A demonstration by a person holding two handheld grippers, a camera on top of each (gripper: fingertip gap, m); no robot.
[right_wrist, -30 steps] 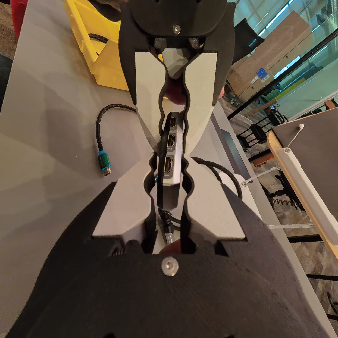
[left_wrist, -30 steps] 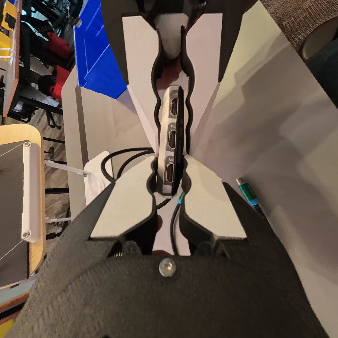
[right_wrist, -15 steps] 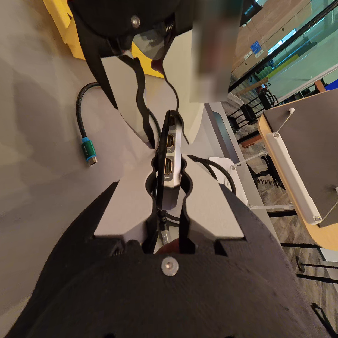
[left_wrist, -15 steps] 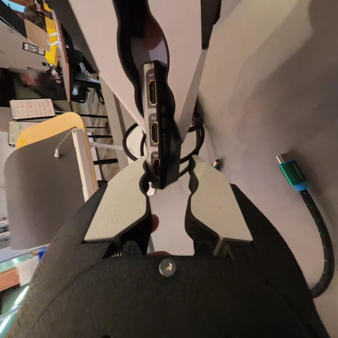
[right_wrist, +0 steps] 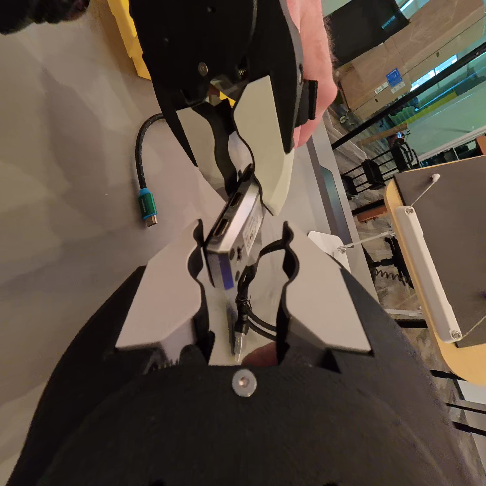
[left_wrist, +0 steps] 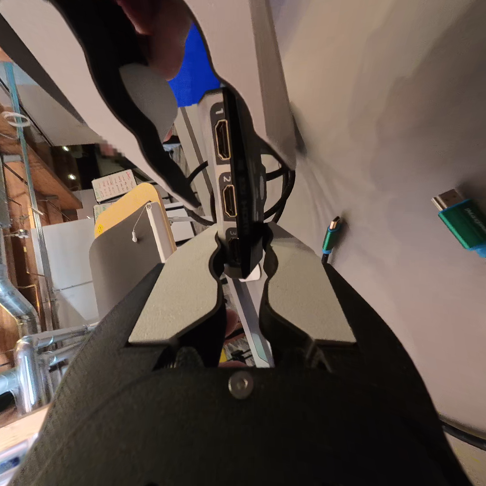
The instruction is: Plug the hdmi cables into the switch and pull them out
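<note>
- Left gripper (left_wrist: 242,236) clamped narrow on one end of the HDMI switch (left_wrist: 221,168), both pads pressed against it at the last of its three gold-lined ports
- HDMI switch held off the grey table (left_wrist: 394,105), on edge, silver port face turned to the side away from the table in the left wrist view
- Right gripper (right_wrist: 242,224) spread wide around the other end of the switch; one finger (right_wrist: 168,276) touching the switch's side, the other finger well apart from it
- Green-and-blue HDMI plug (right_wrist: 147,205) on a braided black cable, lying on the table well apart from the switch on its port side
- Second, smaller-looking green plug (left_wrist: 330,235) on the table, nearer the switch than the first
- Bundled black cable with a metal USB plug (right_wrist: 240,339) hanging just below the switch, between the right gripper's fingers
- Yellow bin (right_wrist: 131,39) on the table beyond the switch, behind the left gripper in the right wrist view
</note>
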